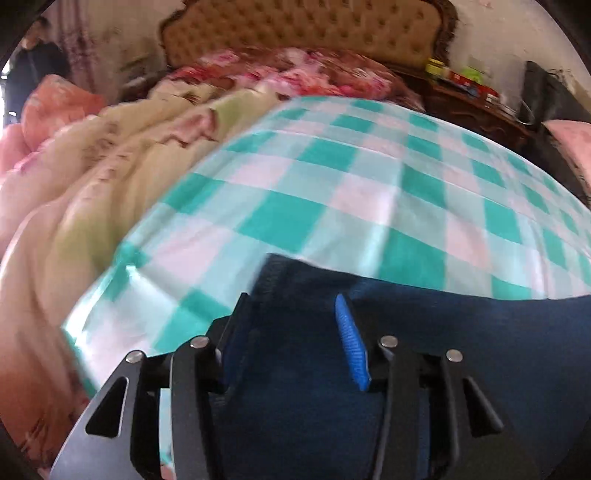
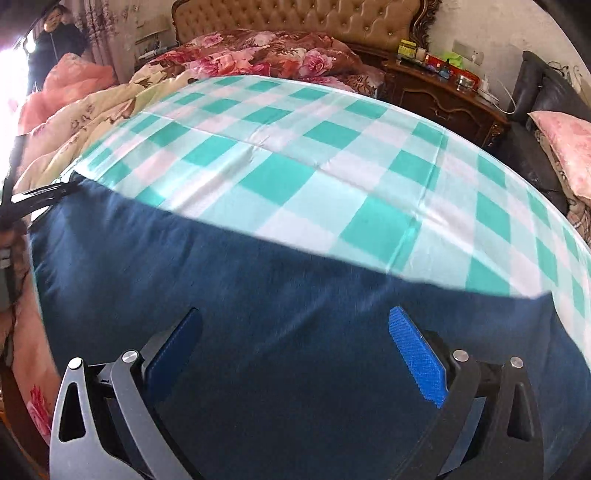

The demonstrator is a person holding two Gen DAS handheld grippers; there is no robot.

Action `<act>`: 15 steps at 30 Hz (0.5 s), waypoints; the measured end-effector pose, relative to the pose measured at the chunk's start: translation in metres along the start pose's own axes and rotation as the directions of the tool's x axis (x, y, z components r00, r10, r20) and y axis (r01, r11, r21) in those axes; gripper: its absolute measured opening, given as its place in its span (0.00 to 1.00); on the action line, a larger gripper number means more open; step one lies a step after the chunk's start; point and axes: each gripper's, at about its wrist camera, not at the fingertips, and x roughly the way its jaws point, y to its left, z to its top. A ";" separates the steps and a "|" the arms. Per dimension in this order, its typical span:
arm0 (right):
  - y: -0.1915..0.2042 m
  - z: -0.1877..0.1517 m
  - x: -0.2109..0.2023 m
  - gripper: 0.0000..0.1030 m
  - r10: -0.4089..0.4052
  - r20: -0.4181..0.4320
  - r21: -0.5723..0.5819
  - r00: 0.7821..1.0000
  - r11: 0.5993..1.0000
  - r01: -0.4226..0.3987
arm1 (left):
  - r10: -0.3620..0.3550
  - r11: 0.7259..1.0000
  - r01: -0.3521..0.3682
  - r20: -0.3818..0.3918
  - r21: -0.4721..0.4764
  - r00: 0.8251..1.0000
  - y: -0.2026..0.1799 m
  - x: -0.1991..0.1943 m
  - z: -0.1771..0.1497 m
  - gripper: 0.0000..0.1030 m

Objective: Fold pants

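Dark navy pants (image 2: 258, 295) lie spread flat across the near side of the bed, on a teal and white checked sheet (image 2: 295, 166). My right gripper (image 2: 295, 319) hovers over the middle of them with its blue-padded fingers (image 2: 413, 354) wide apart and nothing pinched. My left gripper (image 1: 291, 302) is above the left end of the pants (image 1: 443, 332), just behind their far left corner. Its jaws stand partly apart and the cloth beneath looks flat. The left wrist view is blurred. A dark part of the left gripper (image 2: 40, 195) shows at that corner in the right wrist view.
Rumpled cream and pink floral quilts (image 1: 110, 155) pile up on the left and at the tufted headboard (image 2: 295, 18). A dark wooden nightstand (image 2: 443, 99) with small items and a black sofa with a pink pillow (image 2: 565, 147) stand to the right. A person (image 2: 55, 33) stands at the far left.
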 end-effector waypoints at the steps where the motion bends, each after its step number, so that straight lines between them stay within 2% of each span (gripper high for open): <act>1: 0.000 0.002 0.005 0.94 -0.003 -0.007 -0.004 1.000 1.000 0.003 | 0.001 1.000 -0.001 0.006 -0.006 1.000 0.003 -0.003 -0.002 0.47; 4: 0.000 0.006 0.024 0.94 -0.020 -0.032 -0.023 0.999 1.000 0.020 | -0.011 1.000 0.011 0.023 -0.026 1.000 0.011 -0.014 -0.010 0.47; 8: -0.004 0.010 0.030 0.95 -0.008 -0.017 0.003 1.000 1.000 0.008 | -0.002 1.000 0.002 0.022 -0.013 1.000 0.015 -0.019 -0.018 0.48; 10: -0.004 0.012 0.031 0.95 -0.010 -0.009 0.009 1.000 1.000 0.010 | -0.032 0.999 0.032 0.011 -0.020 0.999 0.017 -0.017 -0.020 0.47; 15: -0.003 0.012 0.028 0.95 -0.021 0.032 -0.002 0.999 1.000 0.021 | -0.043 0.999 0.043 0.012 -0.001 0.999 0.010 -0.007 -0.013 0.48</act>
